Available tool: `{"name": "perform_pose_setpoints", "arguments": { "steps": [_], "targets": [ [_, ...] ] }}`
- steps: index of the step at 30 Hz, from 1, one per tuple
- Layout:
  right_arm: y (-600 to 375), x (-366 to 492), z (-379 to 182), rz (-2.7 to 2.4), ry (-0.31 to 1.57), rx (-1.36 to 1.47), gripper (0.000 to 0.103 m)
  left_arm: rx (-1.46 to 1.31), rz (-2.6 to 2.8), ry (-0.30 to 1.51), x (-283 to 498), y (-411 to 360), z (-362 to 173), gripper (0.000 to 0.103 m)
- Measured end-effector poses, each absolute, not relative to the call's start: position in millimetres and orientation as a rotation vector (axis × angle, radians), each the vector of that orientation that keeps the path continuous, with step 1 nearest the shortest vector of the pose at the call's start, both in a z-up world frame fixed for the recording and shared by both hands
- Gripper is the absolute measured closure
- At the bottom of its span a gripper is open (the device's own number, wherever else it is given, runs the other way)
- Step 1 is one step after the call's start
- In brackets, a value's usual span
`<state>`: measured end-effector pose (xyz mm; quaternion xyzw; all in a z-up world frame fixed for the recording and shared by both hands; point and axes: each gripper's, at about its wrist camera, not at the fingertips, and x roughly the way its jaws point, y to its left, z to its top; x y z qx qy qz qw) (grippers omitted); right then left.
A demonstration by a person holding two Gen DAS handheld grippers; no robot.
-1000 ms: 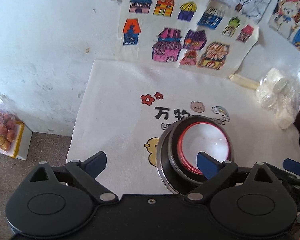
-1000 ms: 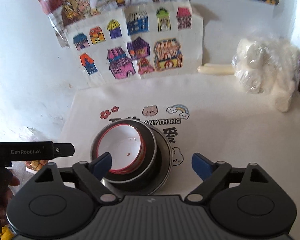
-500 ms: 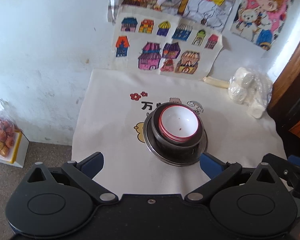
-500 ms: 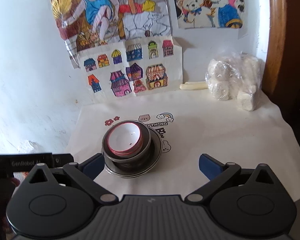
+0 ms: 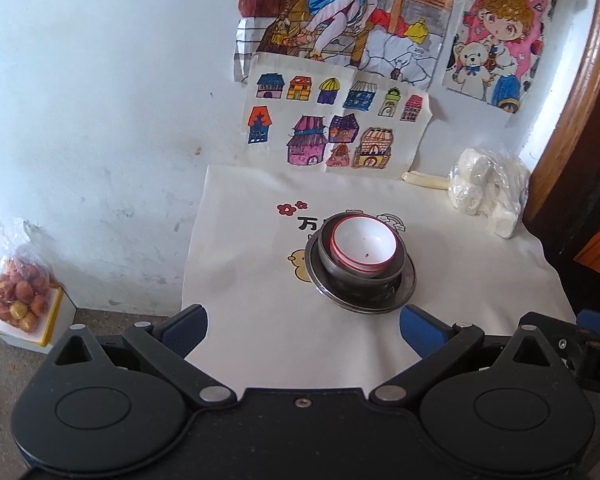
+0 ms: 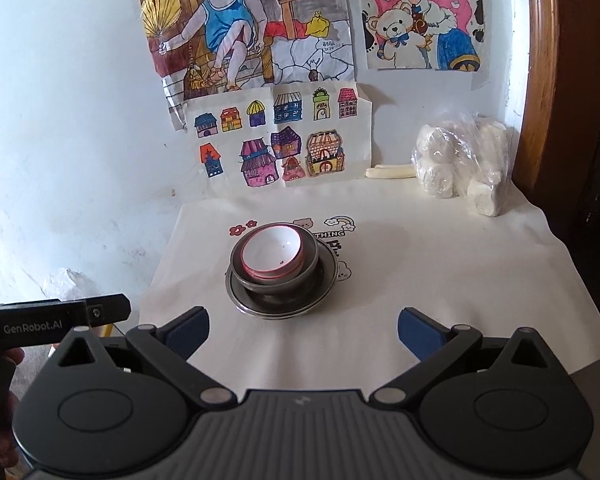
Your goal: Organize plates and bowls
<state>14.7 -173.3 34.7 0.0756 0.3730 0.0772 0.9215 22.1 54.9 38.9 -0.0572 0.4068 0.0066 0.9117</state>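
A white bowl with a red rim (image 5: 362,246) (image 6: 271,254) sits nested inside a dark metal bowl (image 5: 360,280) (image 6: 278,284), which stands on a steel plate (image 5: 408,280) (image 6: 324,276). The stack rests mid-table on a cream printed cloth (image 5: 260,312) (image 6: 420,280). My left gripper (image 5: 304,328) is open with nothing between its blue-padded fingers, well short of the stack. My right gripper (image 6: 304,326) is also open and empty, held back near the front edge of the cloth. The left gripper's body (image 6: 52,320) shows at the left edge of the right wrist view.
A plastic bag of white lumps (image 5: 486,192) (image 6: 460,160) and a pale stick (image 6: 390,172) lie at the back right by a wooden frame (image 6: 536,80). Drawings hang on the white wall. A bag of fruit on a box (image 5: 20,292) stands on the floor at left.
Both grippers have pulled back and risen away from the stacked bowls, which now look smaller and farther. The right gripper's jaws widened a little. The stack stayed in place.
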Motion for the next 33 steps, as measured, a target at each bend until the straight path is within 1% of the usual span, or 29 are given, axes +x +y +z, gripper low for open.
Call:
{"name": "perform_pose_setpoints", "arguments": {
  "steps": [9, 12, 17, 33],
  "targets": [
    [-163.2, -0.5, 33.2, 0.114, 0.758, 0.170, 0.000, -0.066, -0.066, 0.813, 13.3, 69.2, 40.5, 0.001],
    [-154.0, -8.4, 30.9, 0.084, 0.738, 0.157, 0.000, -0.012, -0.056, 0.820, 9.0, 74.8, 41.4, 0.001],
    [-133.6, -26.4, 23.5, 0.040, 0.696, 0.158, 0.000, 0.077, -0.098, 0.767, -3.7, 82.8, 37.5, 0.001],
    [-109.3, -50.3, 19.6, -0.041, 0.692, 0.123, 0.000, 0.023, -0.175, 0.754, -15.9, 104.8, 30.9, 0.001]
  ]
}}
